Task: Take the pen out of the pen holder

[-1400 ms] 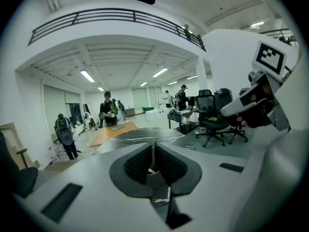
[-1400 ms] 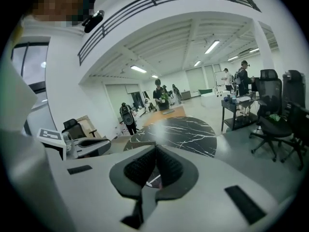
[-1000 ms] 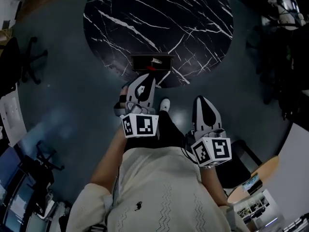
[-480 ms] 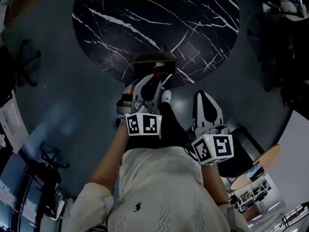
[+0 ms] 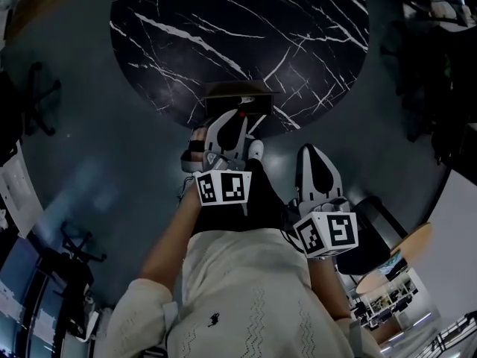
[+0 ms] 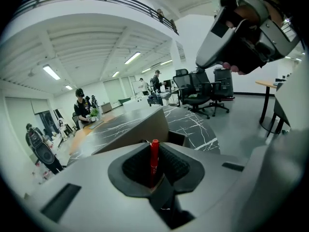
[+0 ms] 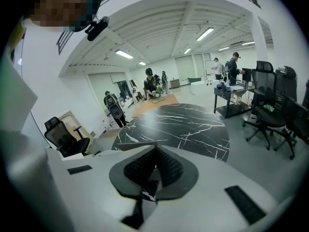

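The pen holder (image 5: 237, 100), a dark open box, stands at the near edge of the round black marble table (image 5: 238, 28). My left gripper (image 5: 237, 122) reaches up to the holder's front, shut on a red pen (image 5: 241, 114). In the left gripper view the red pen (image 6: 154, 159) stands upright between the pads, with the holder's (image 6: 137, 129) grey wall right behind it; the pen's lower end is hidden. My right gripper (image 5: 316, 157) hangs lower right, off the table, shut with nothing in it (image 7: 155, 154).
Dark floor (image 5: 112, 162) surrounds the table. Office chairs (image 6: 199, 90) stand at the right, and a wooden tabletop (image 5: 393, 265) shows at the lower right. Several people stand at a far table (image 7: 155, 96). The person's legs and shoe (image 5: 255, 152) are below the grippers.
My left gripper has shifted a little right under the pen holder, still holding the red pen. The head view has drifted. The right gripper has barely moved.
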`<state>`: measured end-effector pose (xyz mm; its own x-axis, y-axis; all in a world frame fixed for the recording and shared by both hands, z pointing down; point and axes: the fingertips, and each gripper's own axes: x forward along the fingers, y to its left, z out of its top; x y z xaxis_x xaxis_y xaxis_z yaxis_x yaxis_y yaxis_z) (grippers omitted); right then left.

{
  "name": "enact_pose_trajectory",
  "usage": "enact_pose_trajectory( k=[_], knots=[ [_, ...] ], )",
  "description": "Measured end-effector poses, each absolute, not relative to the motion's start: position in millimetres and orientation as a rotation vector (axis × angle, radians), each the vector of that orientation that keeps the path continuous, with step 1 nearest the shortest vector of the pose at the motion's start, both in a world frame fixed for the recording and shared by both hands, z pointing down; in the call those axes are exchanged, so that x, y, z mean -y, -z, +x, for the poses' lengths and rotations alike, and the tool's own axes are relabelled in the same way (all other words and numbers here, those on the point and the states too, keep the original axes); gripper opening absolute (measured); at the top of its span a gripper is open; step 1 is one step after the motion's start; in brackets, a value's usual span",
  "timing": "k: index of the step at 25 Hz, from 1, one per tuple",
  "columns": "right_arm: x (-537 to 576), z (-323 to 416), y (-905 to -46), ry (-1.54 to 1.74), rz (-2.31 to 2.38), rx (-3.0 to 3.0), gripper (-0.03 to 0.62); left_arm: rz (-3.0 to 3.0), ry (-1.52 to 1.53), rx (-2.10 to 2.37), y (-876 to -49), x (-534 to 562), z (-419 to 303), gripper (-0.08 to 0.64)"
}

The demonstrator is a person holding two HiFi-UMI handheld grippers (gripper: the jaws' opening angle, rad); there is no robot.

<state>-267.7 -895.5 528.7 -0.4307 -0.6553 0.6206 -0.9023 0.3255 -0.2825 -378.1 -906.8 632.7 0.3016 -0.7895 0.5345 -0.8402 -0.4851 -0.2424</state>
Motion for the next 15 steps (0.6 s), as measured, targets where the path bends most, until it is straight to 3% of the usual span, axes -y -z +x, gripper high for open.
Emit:
enact_pose_trajectory(
  k=[15],
  knots=[
    [853,-252,-460,-0.688,1.212,2.512,0.018,2.313,-0.564,2.02,-492,869,-379,0.061]
  ],
)
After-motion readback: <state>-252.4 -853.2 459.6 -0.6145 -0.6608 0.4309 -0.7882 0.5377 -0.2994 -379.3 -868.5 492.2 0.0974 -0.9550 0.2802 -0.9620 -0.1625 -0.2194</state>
